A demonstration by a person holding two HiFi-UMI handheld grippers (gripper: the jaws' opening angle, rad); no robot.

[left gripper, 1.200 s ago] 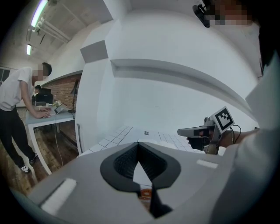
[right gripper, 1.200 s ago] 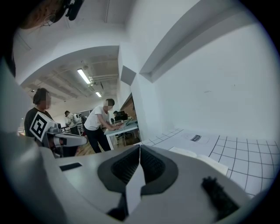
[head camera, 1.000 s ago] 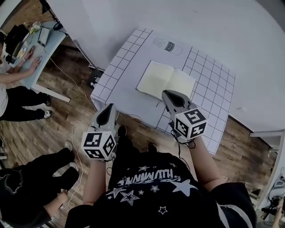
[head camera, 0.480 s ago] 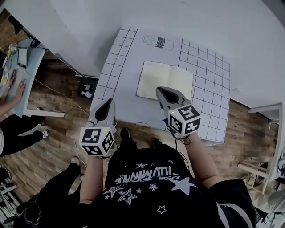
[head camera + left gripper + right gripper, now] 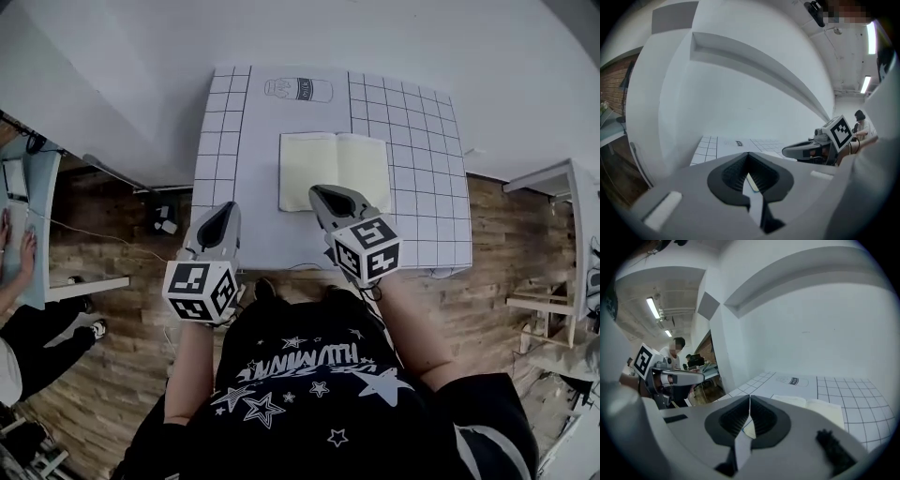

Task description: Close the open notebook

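Two grippers have been carried forward toward the table (image 5: pixel 234 141) during the last second. The right gripper (image 5: pixel 321 194) is now seen over the near edge of the notebook (image 5: pixel 333 171), close to the spine. The left gripper (image 5: pixel 222 209), earlier held clear of the near left corner, is now placed just at that corner, well apart from the notebook. Neither pair of jaws has been opened; both are pressed together with nothing between them, as is shown along the left gripper's own view (image 5: pixel 749 154) and the right's (image 5: pixel 750 400).

The notebook itself has not been shifted. It is still laid open and flat at the middle of the table, nearer the near edge, with both cream pages exposed. The approach is judged complete, but no cover has yet been lifted, so the closing remains to be done.

Counted: one notebook, one table, two grippers, and one bottle outline (image 5: pixel 298 89) printed by the far edge.
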